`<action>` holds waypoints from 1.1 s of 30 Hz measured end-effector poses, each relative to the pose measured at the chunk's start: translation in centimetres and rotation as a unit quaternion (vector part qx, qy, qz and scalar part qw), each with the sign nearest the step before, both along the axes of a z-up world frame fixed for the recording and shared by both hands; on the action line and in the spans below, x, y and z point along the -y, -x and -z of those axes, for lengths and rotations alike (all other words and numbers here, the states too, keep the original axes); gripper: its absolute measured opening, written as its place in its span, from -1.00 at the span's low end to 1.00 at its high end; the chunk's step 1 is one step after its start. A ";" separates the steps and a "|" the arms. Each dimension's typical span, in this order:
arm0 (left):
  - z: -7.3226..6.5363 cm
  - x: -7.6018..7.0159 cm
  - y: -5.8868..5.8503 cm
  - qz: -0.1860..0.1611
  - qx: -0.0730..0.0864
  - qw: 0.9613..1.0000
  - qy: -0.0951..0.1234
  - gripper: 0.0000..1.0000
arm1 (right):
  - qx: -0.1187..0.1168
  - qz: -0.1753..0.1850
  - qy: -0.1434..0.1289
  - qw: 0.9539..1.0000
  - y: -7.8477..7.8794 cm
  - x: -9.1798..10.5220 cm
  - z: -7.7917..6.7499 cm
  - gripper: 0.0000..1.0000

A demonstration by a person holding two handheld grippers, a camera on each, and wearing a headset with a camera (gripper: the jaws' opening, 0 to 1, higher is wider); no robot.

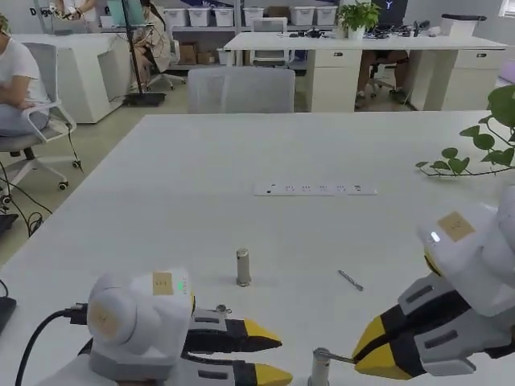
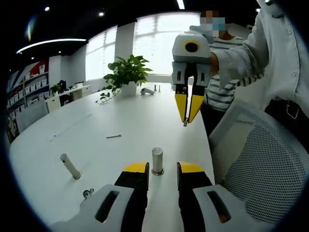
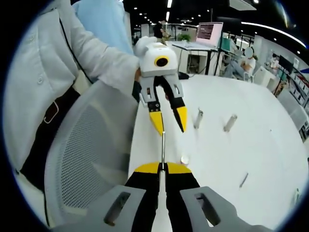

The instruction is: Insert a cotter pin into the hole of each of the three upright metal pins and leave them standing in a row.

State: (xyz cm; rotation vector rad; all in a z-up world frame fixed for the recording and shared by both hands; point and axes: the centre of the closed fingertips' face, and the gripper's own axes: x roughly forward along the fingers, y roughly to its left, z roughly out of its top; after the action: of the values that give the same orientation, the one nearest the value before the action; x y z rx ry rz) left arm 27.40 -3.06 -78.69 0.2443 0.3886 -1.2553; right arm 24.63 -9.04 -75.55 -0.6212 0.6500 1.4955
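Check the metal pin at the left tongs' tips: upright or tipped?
Upright. The metal pin stands on its base on the table, just ahead of the open left tongs.

Opposed gripper views share one metal pin [image 2: 157, 161]

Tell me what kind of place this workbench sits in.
Probably an open-plan office or lab: white desks, office chairs, shelved storage bins and a potted plant fill the background.

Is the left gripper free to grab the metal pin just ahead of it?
Probably yes: the left gripper is open, the upright metal pin stands just off its tips, bare table between.
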 end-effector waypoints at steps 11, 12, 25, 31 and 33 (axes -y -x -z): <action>3.0 1.1 -1.6 0.014 0.020 1.000 -0.019 -0.62 | -0.009 0.049 0.013 0.999 -0.1 1.4 1.0 -0.92; 3.2 1.2 -1.7 0.019 0.020 0.999 -0.020 -0.61 | -0.009 0.050 0.013 0.999 0.0 1.5 1.0 -0.92; 6.1 3.6 -1.5 0.095 0.039 0.994 -0.045 -0.51 | -0.020 0.067 0.021 0.997 0.5 2.5 1.4 -0.92; 6.1 4.1 -2.1 0.104 0.045 0.993 -0.043 -0.53 | -0.023 0.070 0.024 0.997 0.6 2.8 1.5 -0.92; 6.2 4.4 -2.2 0.110 0.048 0.992 -0.045 -0.56 | -0.024 0.070 0.025 0.997 0.6 2.8 1.5 -0.92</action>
State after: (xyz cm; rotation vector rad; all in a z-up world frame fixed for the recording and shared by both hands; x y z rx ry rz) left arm 29.59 -7.43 -84.90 0.4321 0.3417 -1.4373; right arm 24.03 -11.84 -77.09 -0.5674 0.7536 1.3700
